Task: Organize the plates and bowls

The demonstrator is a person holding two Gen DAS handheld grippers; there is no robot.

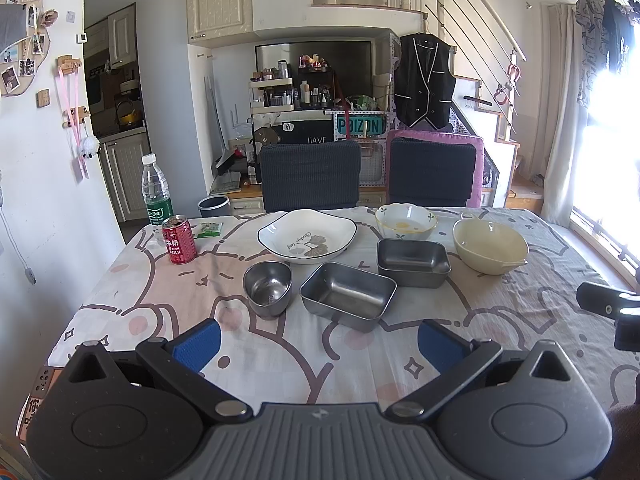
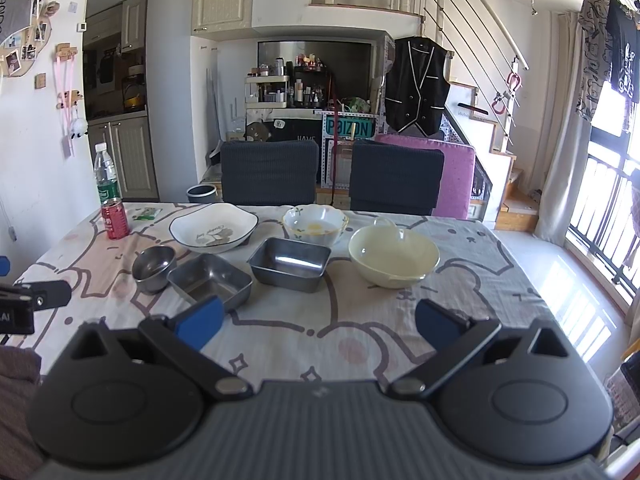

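Observation:
Dishes are spread over the cartoon-print tablecloth (image 1: 168,300). A white plate with a dark rim (image 1: 307,236) (image 2: 214,227) lies at the back. Right of it stand a small flowered bowl (image 1: 406,221) (image 2: 315,220) and a pale yellow bowl (image 1: 490,246) (image 2: 394,256). Nearer are a round steel cup (image 1: 267,289) (image 2: 154,268) and two rectangular steel trays (image 1: 347,294) (image 1: 413,262) (image 2: 210,280) (image 2: 290,264). My left gripper (image 1: 318,344) hovers open near the front edge, short of the near tray. My right gripper (image 2: 318,322) is also open and holds nothing.
A red drink can (image 1: 179,240) (image 2: 115,218), a water bottle (image 1: 155,190) (image 2: 106,176) and a small green packet (image 1: 209,229) stand at the table's back left. Two dark chairs (image 1: 311,176) (image 1: 434,174) face the far edge. A window is at the right.

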